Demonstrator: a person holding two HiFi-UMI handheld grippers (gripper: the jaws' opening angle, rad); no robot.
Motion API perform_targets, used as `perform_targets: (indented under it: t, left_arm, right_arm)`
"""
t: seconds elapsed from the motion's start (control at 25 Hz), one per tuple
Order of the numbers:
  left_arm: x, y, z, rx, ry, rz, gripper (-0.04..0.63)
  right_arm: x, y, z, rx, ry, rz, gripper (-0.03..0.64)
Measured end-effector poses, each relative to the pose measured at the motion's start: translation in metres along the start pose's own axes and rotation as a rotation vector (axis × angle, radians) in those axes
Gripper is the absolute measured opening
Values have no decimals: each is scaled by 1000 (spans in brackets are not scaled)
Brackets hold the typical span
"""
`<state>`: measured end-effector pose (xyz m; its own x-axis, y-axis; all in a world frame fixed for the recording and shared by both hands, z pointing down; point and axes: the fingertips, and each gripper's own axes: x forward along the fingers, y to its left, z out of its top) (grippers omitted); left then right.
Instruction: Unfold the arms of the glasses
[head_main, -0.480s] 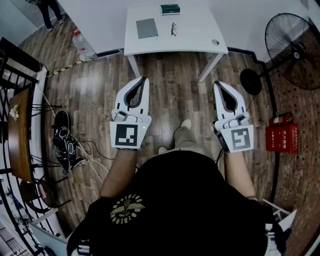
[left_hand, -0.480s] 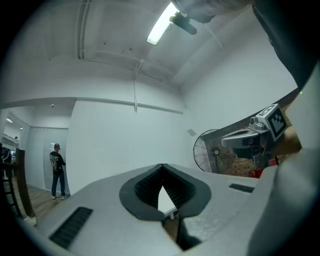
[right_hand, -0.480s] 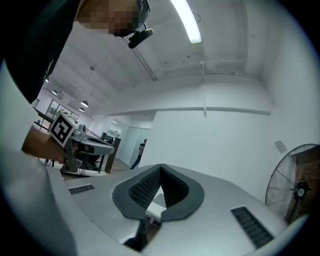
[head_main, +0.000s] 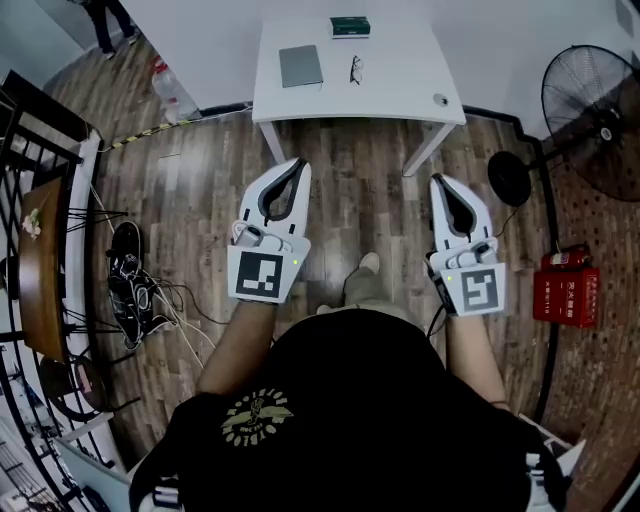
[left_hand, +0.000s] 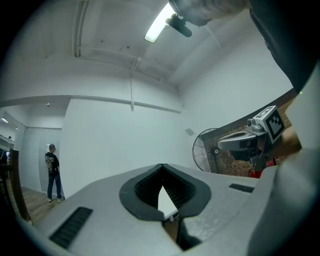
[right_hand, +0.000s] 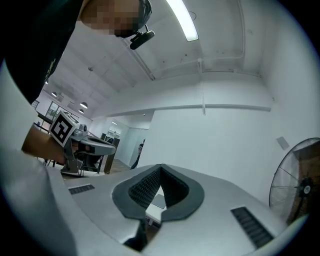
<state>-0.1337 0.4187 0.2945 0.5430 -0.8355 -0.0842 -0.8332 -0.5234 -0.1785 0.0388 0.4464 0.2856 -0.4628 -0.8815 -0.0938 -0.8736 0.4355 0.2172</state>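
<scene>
The glasses (head_main: 356, 69) lie folded on the white table (head_main: 400, 70) at the top of the head view, dark-framed and small. My left gripper (head_main: 297, 163) is held level over the wooden floor, well short of the table, jaws together with nothing between them. My right gripper (head_main: 438, 181) is alongside it, also shut and empty. In the left gripper view the left gripper (left_hand: 162, 166) has its tips meeting against the white wall. The right gripper (right_hand: 160, 168) looks the same in the right gripper view, with a sliver of the table (right_hand: 155, 206) below its tips.
A grey notebook (head_main: 300, 66), a green box (head_main: 350, 27) and a small round object (head_main: 441, 99) share the table. A standing fan (head_main: 595, 110) and red box (head_main: 565, 290) are at right. Cables and shoes (head_main: 130, 280) lie at left by a dark table (head_main: 40, 260). A person (left_hand: 52, 170) stands far off.
The table and floor have shifted slightly in the head view as I step closer. Both grippers keep their places side by side and stay shut.
</scene>
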Motion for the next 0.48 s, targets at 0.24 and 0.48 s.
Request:
perform_targets:
  t: [0.24,0.48]
  left_arm:
    - [26,1,-10,-14,16,-2,7]
    - [46,14,-15,-34,15,69,8]
  right_arm:
    - [19,-25,-9,25,-26,6,-6]
    - [38,-39,-24,35,-9,20,-6]
